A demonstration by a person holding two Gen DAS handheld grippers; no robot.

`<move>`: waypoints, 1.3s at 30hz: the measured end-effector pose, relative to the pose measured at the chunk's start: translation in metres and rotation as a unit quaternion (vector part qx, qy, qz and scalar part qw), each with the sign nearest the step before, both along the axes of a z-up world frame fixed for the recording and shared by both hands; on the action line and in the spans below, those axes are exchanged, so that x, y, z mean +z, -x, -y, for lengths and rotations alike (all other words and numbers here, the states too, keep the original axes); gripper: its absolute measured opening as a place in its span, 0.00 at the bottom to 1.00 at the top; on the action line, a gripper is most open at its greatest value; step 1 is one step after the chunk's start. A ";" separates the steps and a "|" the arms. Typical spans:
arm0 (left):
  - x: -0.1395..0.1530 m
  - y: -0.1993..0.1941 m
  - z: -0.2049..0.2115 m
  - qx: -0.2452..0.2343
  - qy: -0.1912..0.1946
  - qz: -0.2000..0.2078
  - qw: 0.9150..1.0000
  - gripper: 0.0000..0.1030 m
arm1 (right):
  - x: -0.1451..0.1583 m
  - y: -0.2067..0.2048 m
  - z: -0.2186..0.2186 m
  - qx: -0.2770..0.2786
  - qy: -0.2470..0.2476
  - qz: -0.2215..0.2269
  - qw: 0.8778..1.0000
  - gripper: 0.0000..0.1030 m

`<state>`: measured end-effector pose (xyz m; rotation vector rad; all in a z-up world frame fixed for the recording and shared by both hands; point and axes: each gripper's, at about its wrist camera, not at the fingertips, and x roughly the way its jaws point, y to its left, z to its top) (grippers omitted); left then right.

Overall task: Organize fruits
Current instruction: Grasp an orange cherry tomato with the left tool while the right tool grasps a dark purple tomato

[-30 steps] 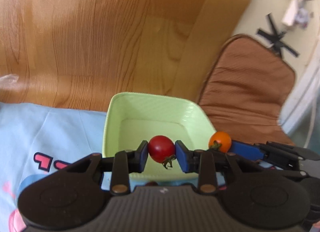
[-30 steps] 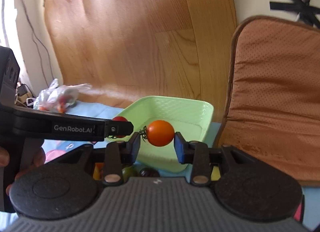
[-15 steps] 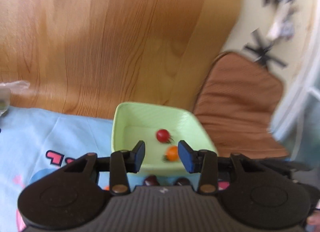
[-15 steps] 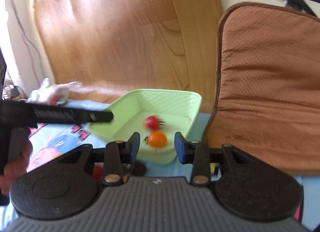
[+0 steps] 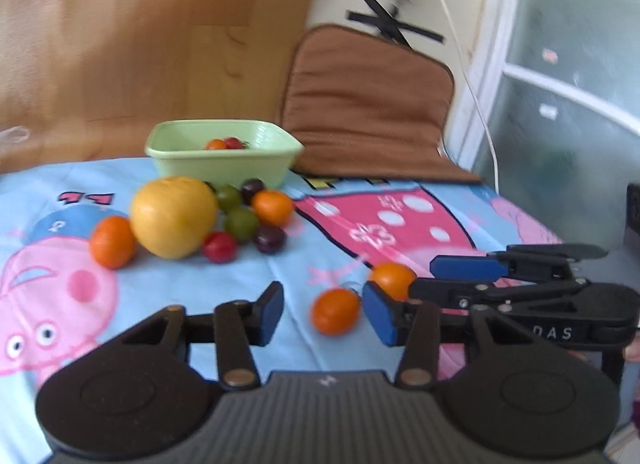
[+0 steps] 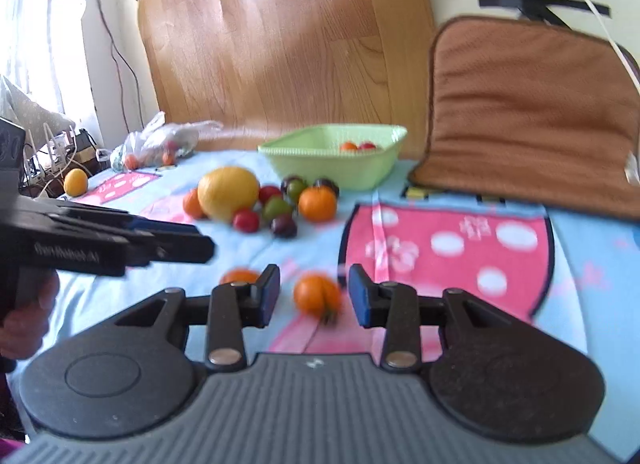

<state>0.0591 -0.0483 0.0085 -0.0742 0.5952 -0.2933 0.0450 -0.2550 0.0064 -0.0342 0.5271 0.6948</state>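
Observation:
A light green basket [image 5: 224, 161] [image 6: 336, 167] stands at the far side of the cloth and holds a red and an orange cherry tomato [image 5: 224, 143] [image 6: 357, 146]. In front of it lies a pile with a big yellow fruit [image 5: 173, 216] [image 6: 228, 192], small oranges, and red, green and dark fruits. My left gripper [image 5: 322, 312] is open, with an orange tomato [image 5: 335, 311] on the cloth between its fingers. My right gripper [image 6: 313, 295] is open around another orange tomato [image 6: 318, 296], which also shows in the left wrist view [image 5: 391, 276].
A brown cushion [image 5: 364, 103] [image 6: 528, 111] leans behind the basket's right. A wooden board [image 6: 280, 35] stands behind. A plastic bag of fruit [image 6: 160, 143] and a yellow fruit [image 6: 75, 181] lie far left. The cartoon-print cloth [image 5: 400, 223] covers the surface.
Both grippers opened and dropped their tomatoes into the basket. Then both drew back and down to the near cloth, each now around an orange tomato lying there.

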 end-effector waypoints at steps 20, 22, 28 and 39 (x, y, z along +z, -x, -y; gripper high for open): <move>-0.020 0.025 -0.039 0.105 -0.039 -0.011 0.994 0.28 | 0.001 -0.094 -0.112 0.064 0.072 -0.082 0.992 0.39; -0.021 0.030 -0.051 0.118 -0.030 -0.015 0.992 0.28 | -0.003 -0.090 -0.117 0.055 0.086 -0.071 0.992 0.27; -0.020 0.042 -0.056 0.101 -0.019 -0.008 0.995 0.28 | 0.001 -0.037 -0.091 0.087 0.078 -0.050 0.992 0.27; -0.021 0.053 -0.025 0.057 -0.038 -0.001 0.998 0.42 | -0.013 0.037 -0.054 0.083 0.069 0.010 0.994 0.28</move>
